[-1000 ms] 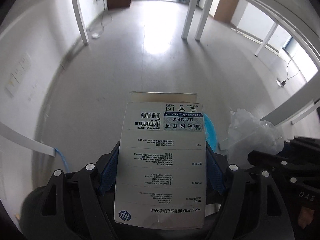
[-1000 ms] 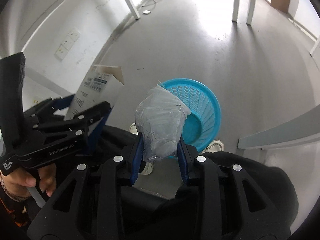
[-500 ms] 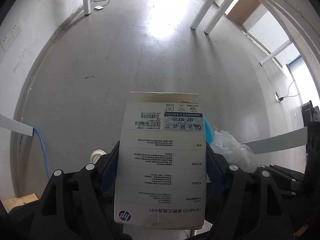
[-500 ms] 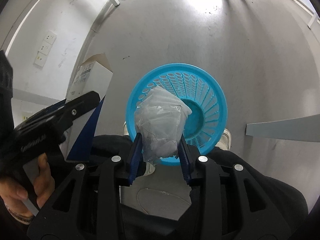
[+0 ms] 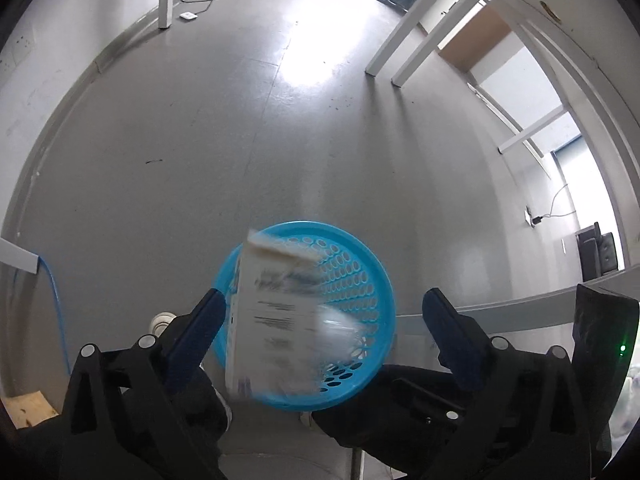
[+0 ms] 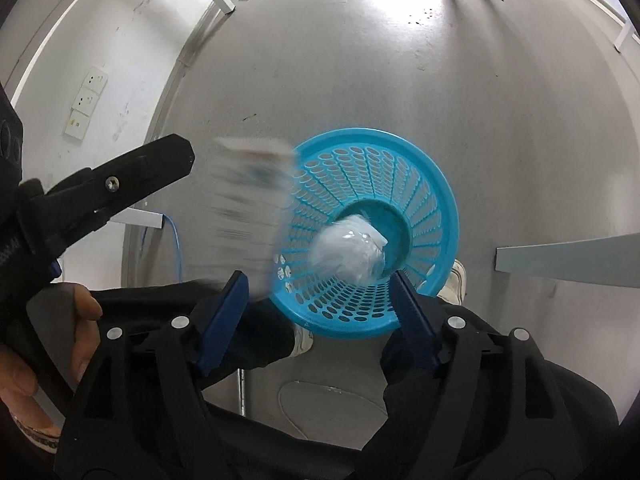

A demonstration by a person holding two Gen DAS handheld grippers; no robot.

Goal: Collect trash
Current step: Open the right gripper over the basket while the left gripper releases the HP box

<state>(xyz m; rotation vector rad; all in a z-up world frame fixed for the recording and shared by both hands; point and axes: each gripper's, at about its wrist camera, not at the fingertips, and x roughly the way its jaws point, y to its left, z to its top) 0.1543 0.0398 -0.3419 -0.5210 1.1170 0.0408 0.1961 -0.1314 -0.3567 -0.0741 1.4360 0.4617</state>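
Note:
A blue perforated waste basket [image 5: 352, 280] stands on the grey floor below both grippers; it also shows in the right wrist view [image 6: 424, 184]. My left gripper [image 5: 320, 316] is open, and the white printed carton [image 5: 276, 316] is blurred in mid-fall over the basket's left rim. In the right wrist view the carton [image 6: 248, 204] is blurred beside the left gripper's black finger [image 6: 132, 184]. My right gripper [image 6: 320, 292] is open, and the crumpled clear plastic bag [image 6: 352, 256] is loose inside the basket.
White table legs [image 5: 404, 40] stand far across the floor. A pale desk edge [image 6: 568, 256] reaches in from the right. A blue cable [image 5: 50, 280] hangs at the left wall. The person's dark clothing and white shoes [image 6: 456, 284] lie below the basket.
Both grippers have opened. The carton has left the left gripper and is falling toward the basket. The plastic bag has left the right gripper and dropped into the basket.

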